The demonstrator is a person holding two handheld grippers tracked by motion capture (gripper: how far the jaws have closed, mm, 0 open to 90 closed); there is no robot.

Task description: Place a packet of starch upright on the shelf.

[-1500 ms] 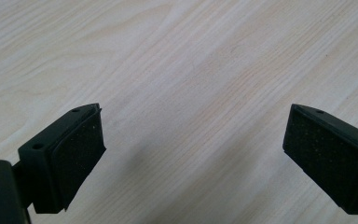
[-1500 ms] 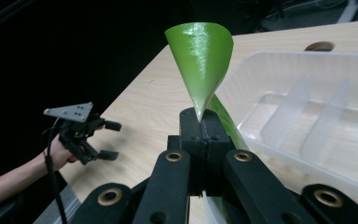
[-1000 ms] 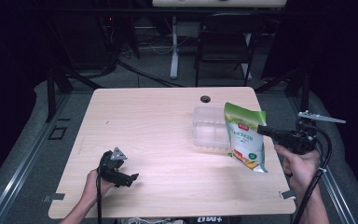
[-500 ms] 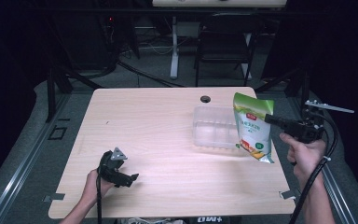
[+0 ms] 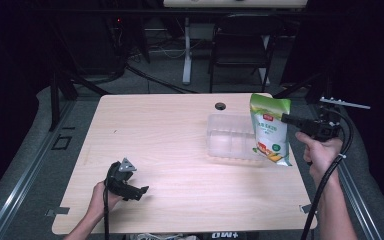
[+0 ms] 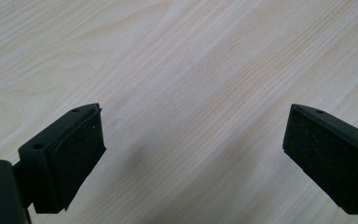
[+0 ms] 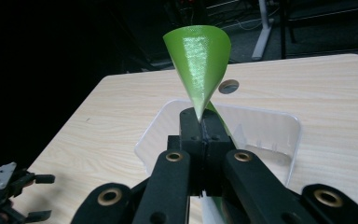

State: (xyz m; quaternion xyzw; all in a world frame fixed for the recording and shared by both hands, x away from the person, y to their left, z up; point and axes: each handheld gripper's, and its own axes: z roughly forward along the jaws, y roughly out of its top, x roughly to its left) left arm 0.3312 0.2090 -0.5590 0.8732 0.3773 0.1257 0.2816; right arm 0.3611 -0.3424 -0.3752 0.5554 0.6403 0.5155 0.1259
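A green and white snack bag (image 5: 270,129) hangs upright above the table's right edge, pinched near its top by my right gripper (image 5: 286,118), which is shut on it. In the right gripper view the closed jaws clamp the bag's green top edge (image 7: 197,65), and the bag fans out above them. A clear plastic tray (image 5: 230,137) rests on the table just left of the bag; its rim (image 7: 149,130) lies below the jaws. My left gripper (image 5: 142,191) rests low at the table's front left, open, its pads (image 6: 81,144) wide apart over bare wood.
The wooden table (image 5: 170,135) has a round cable hole (image 5: 220,106) at its far edge. A dark chair (image 5: 242,47) and a white desk leg (image 5: 186,50) stand behind the table. The other gripper (image 7: 7,186) shows at the lower left of the right gripper view.
My right gripper has carried the snack bag rightward and a little up, off the table surface, toward the right edge. The left gripper has stayed where it was.
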